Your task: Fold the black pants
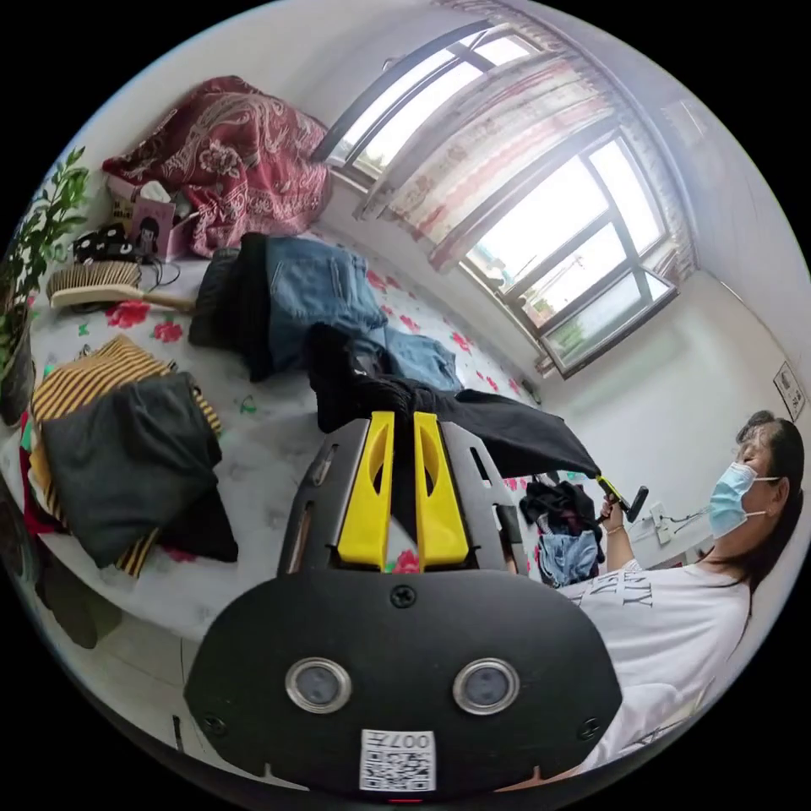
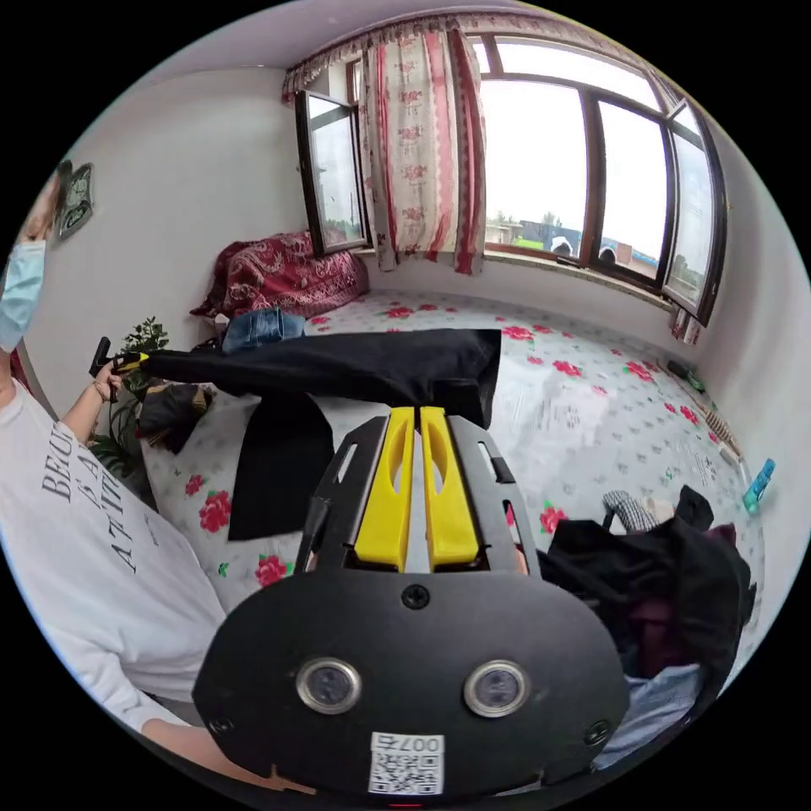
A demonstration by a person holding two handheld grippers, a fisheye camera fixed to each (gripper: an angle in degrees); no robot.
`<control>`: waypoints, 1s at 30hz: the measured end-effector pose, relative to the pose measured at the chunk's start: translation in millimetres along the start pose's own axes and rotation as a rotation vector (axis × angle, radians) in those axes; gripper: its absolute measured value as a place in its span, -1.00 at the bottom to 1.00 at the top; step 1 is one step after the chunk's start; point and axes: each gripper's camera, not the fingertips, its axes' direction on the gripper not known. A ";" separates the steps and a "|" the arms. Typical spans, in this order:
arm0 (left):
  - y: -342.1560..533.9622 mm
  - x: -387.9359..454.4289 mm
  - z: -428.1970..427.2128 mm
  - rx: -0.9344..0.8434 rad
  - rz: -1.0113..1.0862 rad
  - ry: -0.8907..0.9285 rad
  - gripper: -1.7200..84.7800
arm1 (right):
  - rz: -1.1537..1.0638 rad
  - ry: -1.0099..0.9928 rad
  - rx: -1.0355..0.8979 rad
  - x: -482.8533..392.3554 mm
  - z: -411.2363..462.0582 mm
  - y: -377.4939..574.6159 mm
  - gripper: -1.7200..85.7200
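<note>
Both grippers are held up and well apart, the left gripper (image 1: 404,422) and right gripper (image 2: 416,416) each clamped on black cloth.

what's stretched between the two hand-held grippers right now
The black pants, pulled taut above the floral bed from the right hand-held gripper to the left hand-held gripper, in the right gripper view.

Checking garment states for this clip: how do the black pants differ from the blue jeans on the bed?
The black pants hang stretched in the air between the left gripper and right gripper, both shut on them; the blue jeans lie on the floral bed, ungripped. The pants are plain black and spread long; the jeans are faded blue and bunched. Both are trousers.
</note>
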 end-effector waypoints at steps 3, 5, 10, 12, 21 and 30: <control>57.8 -20.2 30.8 -0.158 -0.050 -0.111 -0.86 | 0.131 0.006 -0.179 -15.5 26.4 86.6 -0.97; 109.4 -50.6 69.5 -0.295 -0.164 -0.184 -0.86 | 0.263 0.016 -0.373 -24.7 62.5 157.5 -0.97; 173.9 -75.5 111.9 -0.442 -0.298 -0.245 -0.86 | 0.372 0.040 -0.619 -36.7 78.1 223.3 -0.97; 179.3 -66.5 114.3 -0.470 -0.249 -0.271 -0.86 | 0.340 0.056 -0.635 -41.5 64.1 222.5 -0.96; 188.0 -60.4 118.1 -0.504 -0.223 -0.424 -0.78 | 0.419 0.117 -0.587 -38.1 47.5 182.9 -0.91; 88.6 -34.2 159.6 -0.310 -0.092 -0.460 -0.80 | 0.271 -0.133 -0.323 -74.8 188.7 29.4 -0.83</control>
